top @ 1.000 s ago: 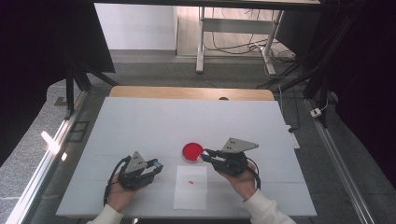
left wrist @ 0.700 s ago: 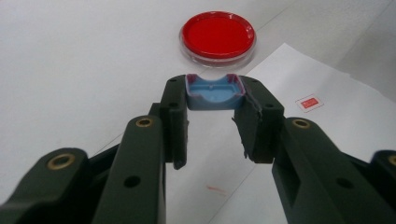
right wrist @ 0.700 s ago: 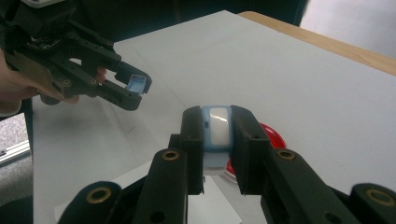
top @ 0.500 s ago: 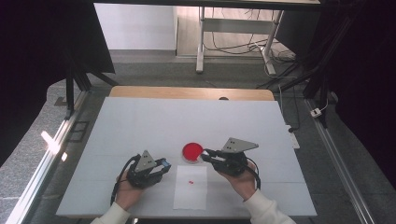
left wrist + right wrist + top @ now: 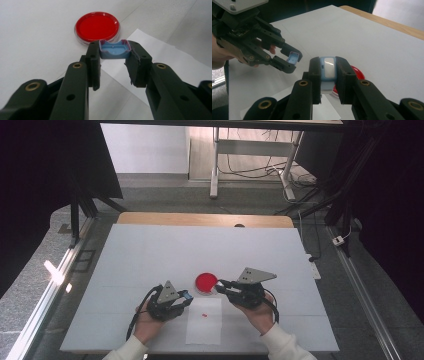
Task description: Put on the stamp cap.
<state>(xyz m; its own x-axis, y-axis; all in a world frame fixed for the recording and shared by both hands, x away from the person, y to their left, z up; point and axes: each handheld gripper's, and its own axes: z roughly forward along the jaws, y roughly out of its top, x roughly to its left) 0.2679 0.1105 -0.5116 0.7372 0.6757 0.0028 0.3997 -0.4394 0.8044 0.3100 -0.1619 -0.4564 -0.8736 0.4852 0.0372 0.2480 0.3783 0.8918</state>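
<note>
Cap [image 5: 114, 49], small blue plastic, hollow side facing the left camera, is pinched between the pads of the left tongs [image 5: 186, 296], held just above the surface [image 5: 150, 250] at the near-left edge of the white paper sheet [image 5: 204, 330]. Matching part, a pale blue body with a white window [image 5: 329, 68], is clamped in the right tongs [image 5: 220, 285], also off the surface. Both pairs of tongs are closed on their pieces, nothing spread. Change over the last second: left hand slid right across the surface toward the paper and the red dish [image 5: 206, 281], while the right hand held its spot beside the dish. Gap between cap and body is smaller now; in the right gripper view the cap [image 5: 294, 57] sits just up-left of the body, near but not touching. My read: this is the approach for mating the two halves, not yet aligned. Small red spot on the paper [image 5: 204, 314] untouched.
</note>
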